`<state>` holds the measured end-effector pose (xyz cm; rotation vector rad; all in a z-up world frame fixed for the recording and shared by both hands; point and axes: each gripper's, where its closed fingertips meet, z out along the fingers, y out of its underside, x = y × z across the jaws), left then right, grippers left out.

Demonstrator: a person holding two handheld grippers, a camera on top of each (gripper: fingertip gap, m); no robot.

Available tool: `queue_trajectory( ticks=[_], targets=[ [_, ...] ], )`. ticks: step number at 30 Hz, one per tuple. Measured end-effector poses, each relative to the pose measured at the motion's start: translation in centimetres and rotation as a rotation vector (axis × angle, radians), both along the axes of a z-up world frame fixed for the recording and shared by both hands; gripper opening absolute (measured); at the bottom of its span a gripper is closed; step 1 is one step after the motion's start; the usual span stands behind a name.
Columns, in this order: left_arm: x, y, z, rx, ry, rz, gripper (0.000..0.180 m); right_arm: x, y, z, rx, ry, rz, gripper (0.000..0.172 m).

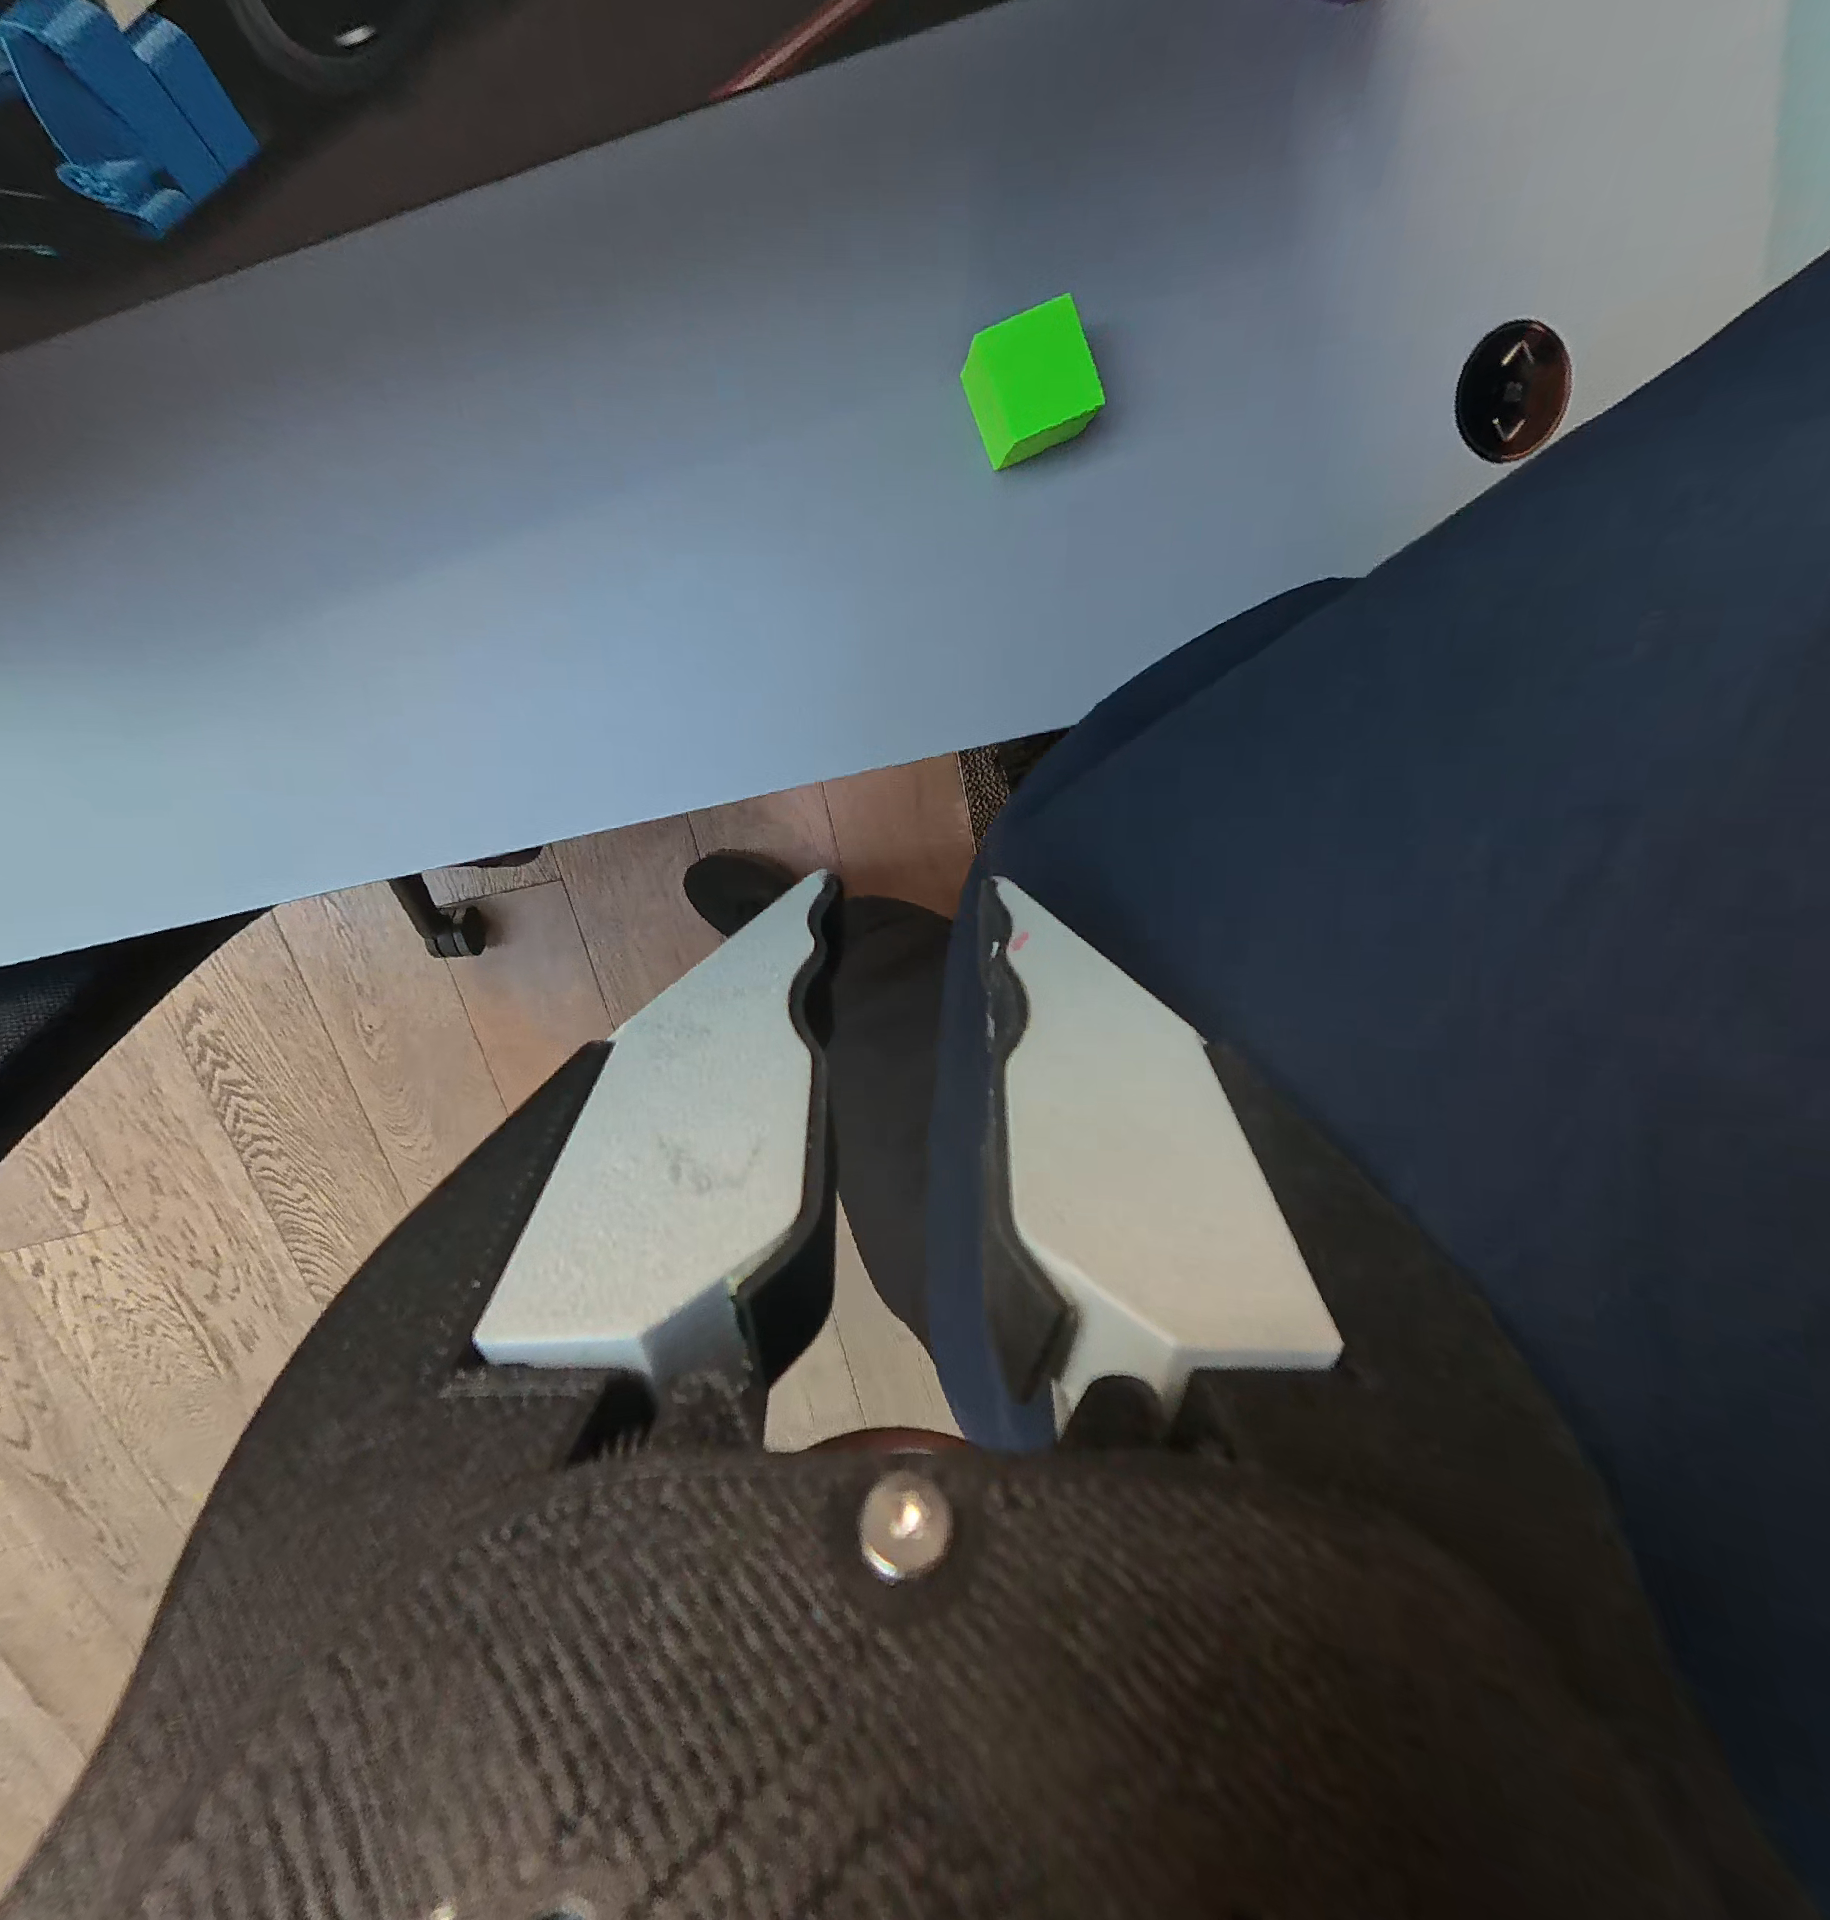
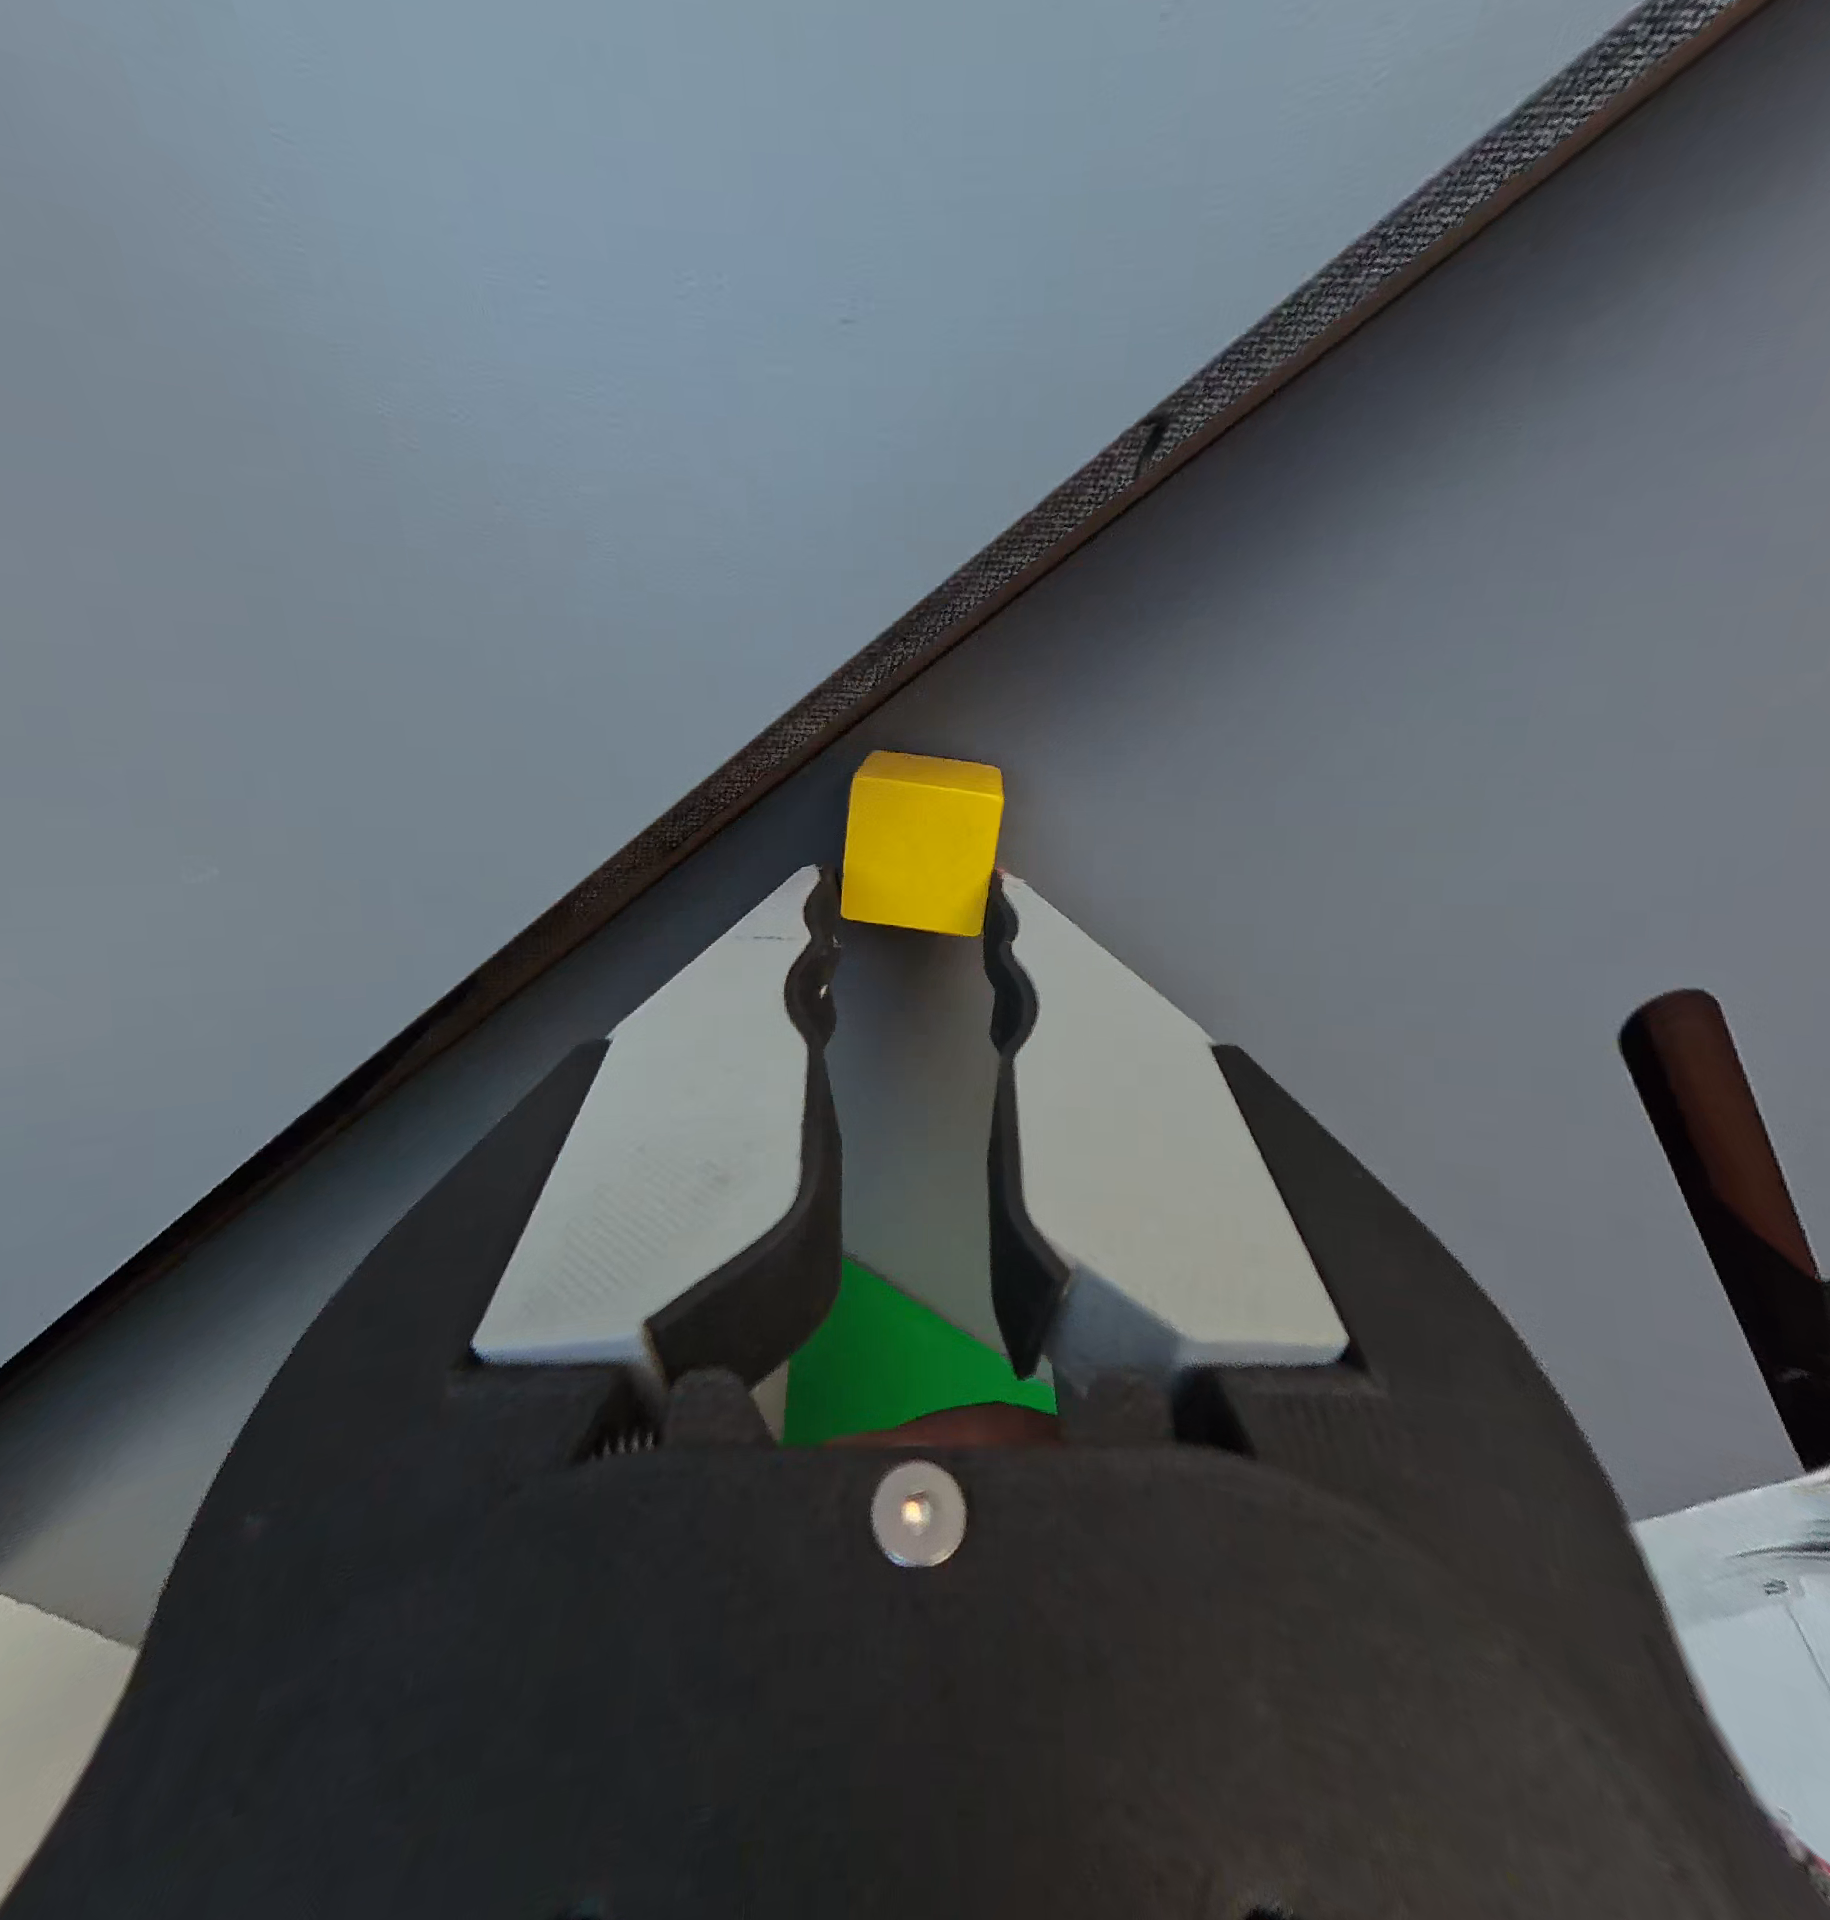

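My right gripper (image 2: 916,883) is shut on a yellow cube (image 2: 921,842); both fingertips press its sides, and it sticks out ahead of the tips above the grey table (image 2: 1410,727). A green patch (image 2: 890,1361) shows low between the finger bases. In the left wrist view a green cube (image 1: 1032,381) sits alone on the pale blue-grey table (image 1: 475,520). My left gripper (image 1: 906,894) is open and empty. It hangs off the table's near edge, over the wooden floor (image 1: 215,1195), next to a person's dark blue clothing (image 1: 1462,935).
A black round cap (image 1: 1511,390) is set in the table right of the green cube. A chair caster (image 1: 449,930) and a dark shoe (image 1: 734,888) are on the floor. A dark textured strip (image 2: 1098,499) runs diagonally behind the yellow cube. A dark rod (image 2: 1721,1164) and papers (image 2: 1773,1621) lie at right. The tips of one gripper are about 60 centimeters away from the tips of the other. My right gripper's tips are some 20 centimeters from the dark rod (image 2: 1721,1164).
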<state>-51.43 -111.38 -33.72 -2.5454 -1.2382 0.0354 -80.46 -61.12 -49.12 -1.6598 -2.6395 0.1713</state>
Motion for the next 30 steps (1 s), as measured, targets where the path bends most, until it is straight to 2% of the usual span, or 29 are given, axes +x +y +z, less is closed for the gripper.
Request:
queue_trajectory(
  ticks=[3, 6, 10, 14, 18, 22, 27, 30],
  targets=[
    [-0.8, 0.3, -0.1, 0.028, 0.011, -0.008, 0.024, 0.1, 0.3, 2.0, -0.021, 0.046, -0.04, 0.025],
    [-2.0, 0.8, -0.1, 0.056, 0.034, -0.056, 0.024, 0.6, 0.4, 5.4, -0.051, 0.126, -0.087, 0.025],
    [-3.5, 1.6, 0.3, 0.107, 0.081, -0.162, 0.023, 3.0, -0.6, 11.6, -0.136, 0.266, -0.166, 0.025],
    [-5.3, 2.4, 2.2, 0.181, 0.187, -0.314, 0.023, 7.1, -3.9, 19.2, -0.269, 0.404, -0.248, 0.025],
    [-6.9, 3.1, 6.0, 0.321, 0.296, -0.447, 0.023, 11.3, -9.9, 28.3, -0.409, 0.545, -0.269, 0.025],
    [-8.0, 4.2, 11.3, 0.471, 0.406, -0.58, 0.023, 14.7, -19.1, 36.1, -0.61, 0.605, -0.223, 0.025],
    [-7.8, 7.2, 19.9, 0.695, 0.575, -0.721, 0.025, 17.5, -29.9, 41.4, -0.747, 0.592, -0.13, 0.025],
    [-7.4, 8.3, 23.9, 0.788, 0.638, -0.757, 0.026, 18.8, -34.9, 44.1, -0.853, 0.603, -0.083, 0.025]
  ],
)
